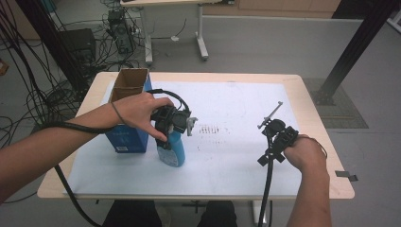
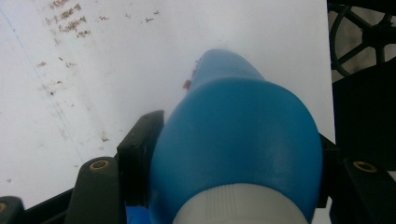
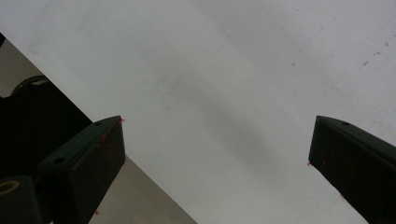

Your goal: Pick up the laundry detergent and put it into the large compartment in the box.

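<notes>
A blue plastic bottle [image 1: 174, 150] with a white cap stands upright on the white sheet, just right of a blue carton. My left gripper [image 1: 171, 124] comes down on it from above and is shut on the bottle near its neck. In the left gripper view the bottle [image 2: 238, 135] swells between the two black jaws, its white ribbed cap at the bottom edge. My right gripper [image 1: 273, 150] is held low over the right side of the sheet, open, with nothing between its jaws; in its own view the right gripper [image 3: 217, 140] looks at bare white paper.
An open-topped blue carton [image 1: 128, 113] with a brown cardboard flap stands at the left of the table [image 1: 312, 113]. The white sheet [image 1: 227, 137] bears faint dark marks at its middle. Cables trail off the near edge. Beyond the table are another desk, cables and floor.
</notes>
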`<state>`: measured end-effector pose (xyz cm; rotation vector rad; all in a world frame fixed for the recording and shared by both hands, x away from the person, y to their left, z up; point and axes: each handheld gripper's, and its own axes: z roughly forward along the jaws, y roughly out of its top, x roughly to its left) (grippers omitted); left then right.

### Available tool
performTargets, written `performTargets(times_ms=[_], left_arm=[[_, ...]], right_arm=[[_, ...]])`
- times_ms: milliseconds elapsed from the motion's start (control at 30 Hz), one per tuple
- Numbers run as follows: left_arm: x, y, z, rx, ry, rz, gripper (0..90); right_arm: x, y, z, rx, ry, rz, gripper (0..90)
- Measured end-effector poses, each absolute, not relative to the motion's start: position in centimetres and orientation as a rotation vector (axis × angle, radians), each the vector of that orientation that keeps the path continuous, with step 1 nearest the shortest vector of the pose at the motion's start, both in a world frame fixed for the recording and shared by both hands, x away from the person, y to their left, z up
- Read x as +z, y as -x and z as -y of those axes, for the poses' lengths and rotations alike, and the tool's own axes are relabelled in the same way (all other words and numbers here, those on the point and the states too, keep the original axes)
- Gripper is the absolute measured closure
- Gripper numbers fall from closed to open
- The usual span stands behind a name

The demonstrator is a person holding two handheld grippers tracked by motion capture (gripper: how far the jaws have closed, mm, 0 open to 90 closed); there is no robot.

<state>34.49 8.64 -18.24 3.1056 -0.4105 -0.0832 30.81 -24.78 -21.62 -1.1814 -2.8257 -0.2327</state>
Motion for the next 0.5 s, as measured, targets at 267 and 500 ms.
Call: performTargets(times_ms=[267, 500], left_arm=[[-18.21, -34.36, -8.47, -0.081, -3.114, 0.409, 36.9], [-18.14, -34.23, -8.60, -0.080, -3.112, 0.401, 37.2]], right_arm=[[-21.84, -30.78, 24.85, -0.236, 1.181, 2.822, 3.9], [-22.00, -30.72, 24.89, -0.239, 1.175, 2.826, 3.8]])
